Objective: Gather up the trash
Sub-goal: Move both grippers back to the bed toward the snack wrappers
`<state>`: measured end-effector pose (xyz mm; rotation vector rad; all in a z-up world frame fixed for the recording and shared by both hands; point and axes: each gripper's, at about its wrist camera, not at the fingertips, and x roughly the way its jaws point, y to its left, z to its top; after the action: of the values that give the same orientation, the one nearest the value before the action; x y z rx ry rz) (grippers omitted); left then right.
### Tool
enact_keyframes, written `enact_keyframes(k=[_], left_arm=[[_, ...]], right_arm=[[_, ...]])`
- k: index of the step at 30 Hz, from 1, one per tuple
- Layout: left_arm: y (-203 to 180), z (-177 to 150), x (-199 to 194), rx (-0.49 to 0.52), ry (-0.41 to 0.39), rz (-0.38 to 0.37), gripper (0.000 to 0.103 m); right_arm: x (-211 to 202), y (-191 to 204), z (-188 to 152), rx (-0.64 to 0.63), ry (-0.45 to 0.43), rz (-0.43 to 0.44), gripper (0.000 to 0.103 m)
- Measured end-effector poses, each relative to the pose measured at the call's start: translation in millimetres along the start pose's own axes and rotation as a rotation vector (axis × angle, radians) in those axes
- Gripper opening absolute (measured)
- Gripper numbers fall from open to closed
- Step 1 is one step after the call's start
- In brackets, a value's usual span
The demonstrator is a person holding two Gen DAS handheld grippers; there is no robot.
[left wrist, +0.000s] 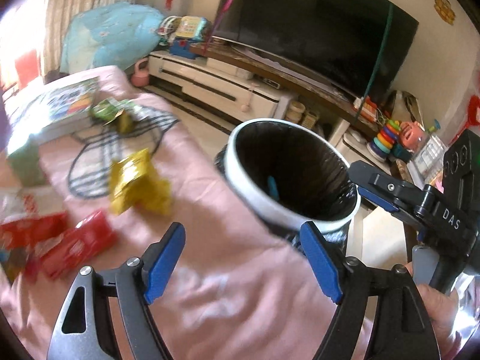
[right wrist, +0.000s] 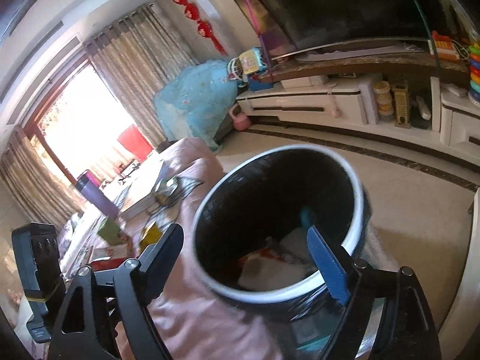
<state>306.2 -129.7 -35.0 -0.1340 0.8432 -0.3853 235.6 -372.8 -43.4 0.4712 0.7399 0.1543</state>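
A white-rimmed trash bin (left wrist: 240,174) with a black liner stands beside the pink-covered table (left wrist: 210,270); it also shows in the right wrist view (right wrist: 354,240), holding white and orange trash (right wrist: 279,258) and a blue piece. On the table lie a yellow wrapper (left wrist: 135,180), red packets (left wrist: 78,243) and a green wrapper (left wrist: 108,111). My left gripper (left wrist: 243,264) is open and empty above the table, left of the bin. My right gripper (right wrist: 246,258) is open and empty over the bin's mouth; it also shows in the left wrist view (left wrist: 375,192).
A book (left wrist: 54,114) and a black cable (left wrist: 120,141) lie on the table. A purple bottle (right wrist: 96,195) stands further back. A TV cabinet (right wrist: 315,105) with a large TV (left wrist: 315,30) lines the far wall, toys at both ends. Tiled floor (right wrist: 405,210) lies beyond the bin.
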Motion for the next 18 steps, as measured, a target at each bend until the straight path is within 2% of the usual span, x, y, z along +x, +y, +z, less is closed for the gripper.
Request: enact_keyframes(k=[10,18], left_arm=[[44.1,-44.7,-67.9,-0.101,-0.031,0.046,0.079],[69.4,-73.2,-111.6,-0.176,-0.060,0.115,0.079]], right_arm=[[5.4,48.3,-34.4,-0.035,0.053,0.070,0.090],[19.8,80.5,-58.3,-0.083,0.105,0.096,0.090]])
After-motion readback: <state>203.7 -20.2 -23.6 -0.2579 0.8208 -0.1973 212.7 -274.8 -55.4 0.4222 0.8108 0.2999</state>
